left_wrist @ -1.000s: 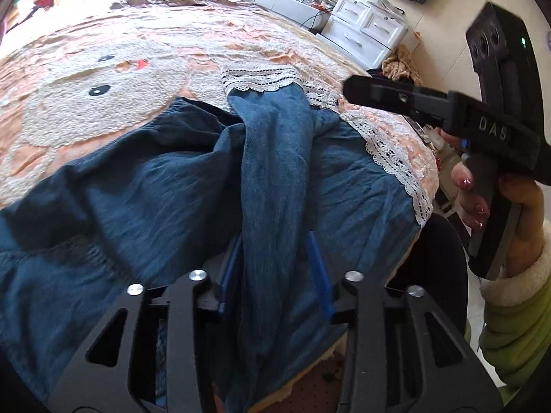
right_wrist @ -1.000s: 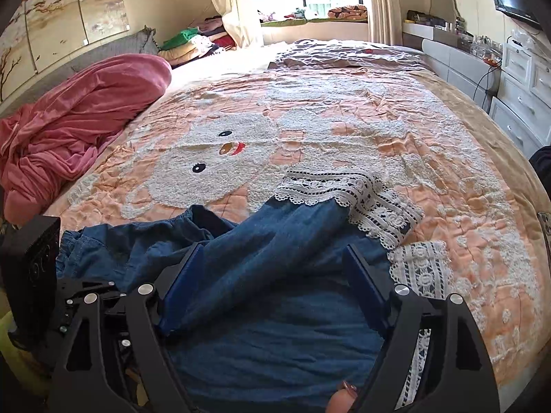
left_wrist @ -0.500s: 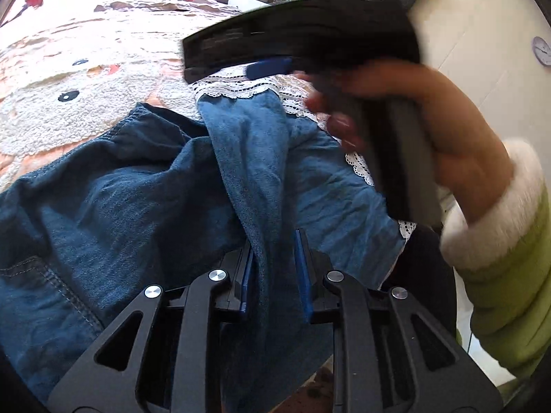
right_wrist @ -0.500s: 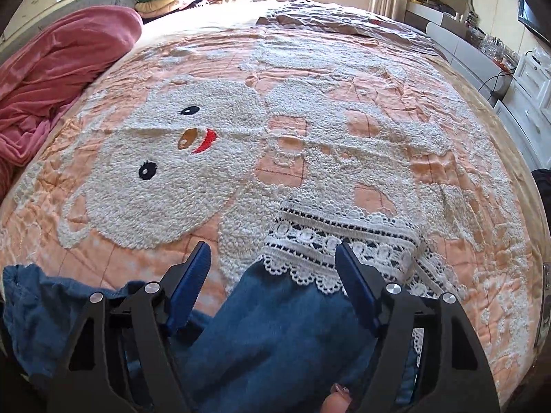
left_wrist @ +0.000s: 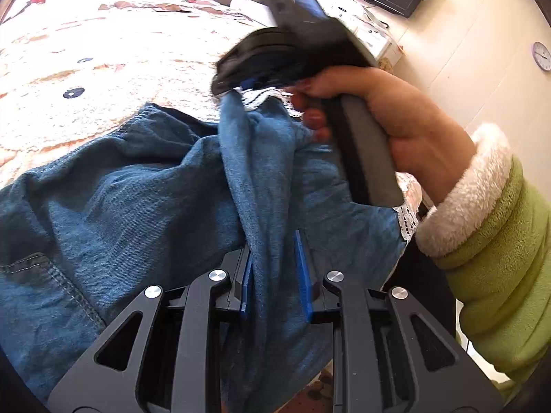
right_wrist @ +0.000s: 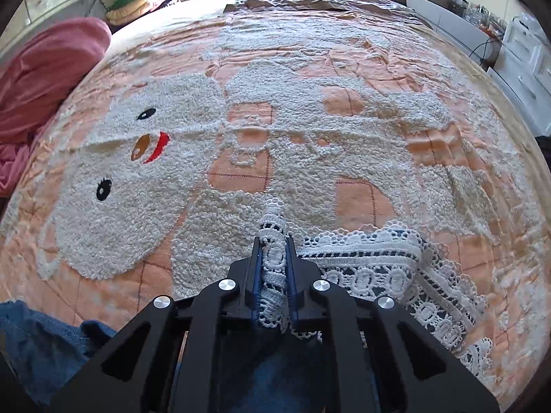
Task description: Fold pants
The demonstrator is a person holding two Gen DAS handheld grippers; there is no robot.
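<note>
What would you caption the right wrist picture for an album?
The right gripper closing on the white lace hem of blue denim pants on a bed's peach snowman quilt.

Right gripper [right_wrist: 272, 268] closing on lace hem [right_wrist: 273, 265] (seemingly pinched), bedspread [right_wrist: 344, 120] beyond

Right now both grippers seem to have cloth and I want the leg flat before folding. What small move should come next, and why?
Probably draw the right gripper away from the left gripper to stretch the leg. Its jaws are closing on the lace hem, the left pinches a ridge of the denim pants, which lie bunched on the bedspread.
</note>
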